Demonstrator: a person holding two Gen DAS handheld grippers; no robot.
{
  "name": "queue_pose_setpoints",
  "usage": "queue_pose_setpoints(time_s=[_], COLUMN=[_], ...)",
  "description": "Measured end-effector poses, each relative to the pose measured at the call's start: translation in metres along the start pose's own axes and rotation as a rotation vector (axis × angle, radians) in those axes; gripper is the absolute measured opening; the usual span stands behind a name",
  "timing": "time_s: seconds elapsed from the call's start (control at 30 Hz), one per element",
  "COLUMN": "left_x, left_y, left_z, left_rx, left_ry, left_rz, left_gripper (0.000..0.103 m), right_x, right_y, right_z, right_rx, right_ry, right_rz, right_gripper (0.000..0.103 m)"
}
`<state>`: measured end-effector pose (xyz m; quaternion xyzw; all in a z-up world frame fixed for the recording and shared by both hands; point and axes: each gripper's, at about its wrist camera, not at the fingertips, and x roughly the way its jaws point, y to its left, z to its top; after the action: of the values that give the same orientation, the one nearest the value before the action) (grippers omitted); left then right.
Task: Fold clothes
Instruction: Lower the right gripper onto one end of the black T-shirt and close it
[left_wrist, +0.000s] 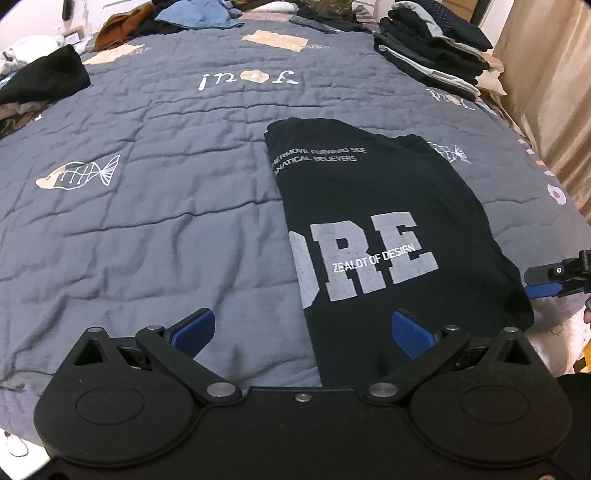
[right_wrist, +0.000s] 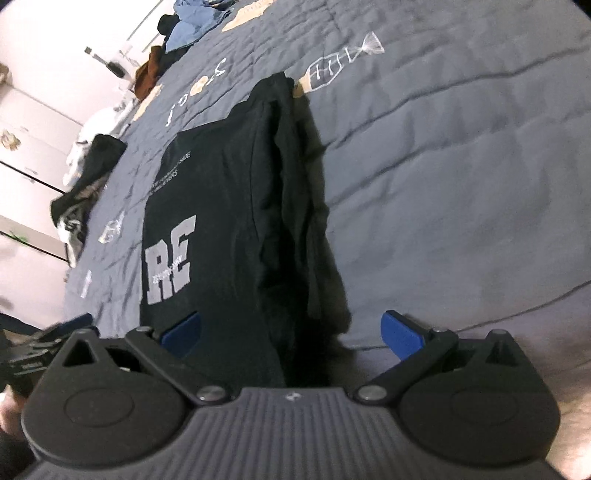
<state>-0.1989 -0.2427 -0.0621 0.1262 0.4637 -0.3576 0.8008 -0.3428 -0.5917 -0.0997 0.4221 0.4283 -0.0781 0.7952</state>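
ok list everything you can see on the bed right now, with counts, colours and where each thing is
T-shirt: one, black with grey lettering, folded lengthwise, near edge of the bed.
Quilt: one, grey with fish and letter prints, covering the bed.
Folded stack: one pile, mostly black and grey, far right corner.
Black garment: one, loose, far left edge.
Blue garment: one, crumpled, far side.
Brown garment: one, crumpled, beside the blue one.
Curtain: beige, right of the bed.
Left gripper: black, blue pads, open over the shirt's near left edge.
Right gripper: same, open over its near right edge.
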Motion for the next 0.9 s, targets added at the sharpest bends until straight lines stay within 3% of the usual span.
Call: queue_pose_setpoints(time_s=[0.33, 0.53, 0.63, 0.77, 0.9], left_x=[0.009, 0.011, 0.011, 0.012, 0.013], left_y=[0.011, 0.012, 0.013, 0.013, 0.014], left_z=[0.003, 0.002, 0.002, 0.001, 0.001], left_rx=[-0.026, -0.031, -0.033, -0.036, -0.039], left_ry=[0.011, 0.014, 0.015, 0.017, 0.018], left_rz=[0.000, -0.005, -0.007, -0.010, -0.010], left_gripper=[0.103, 0.103, 0.103, 0.103, 0.103], right_x=[0.022, 0.025, 0.031, 0.035, 0.032], right_y=[-0.003, 0.002, 0.005, -0.010, 0.001], right_z=[0.005, 0.002, 0.000, -0.003, -0.003], right_rx=[0.004, 0.011, -0.008, 0.063, 0.042], right_ry=[0.015, 0.035, 0.057, 0.048, 0.047], right_rz=[0.083, 0.178, 0.157, 0.190, 0.228], right_gripper=[0.103, 0.103, 0.103, 0.103, 0.103])
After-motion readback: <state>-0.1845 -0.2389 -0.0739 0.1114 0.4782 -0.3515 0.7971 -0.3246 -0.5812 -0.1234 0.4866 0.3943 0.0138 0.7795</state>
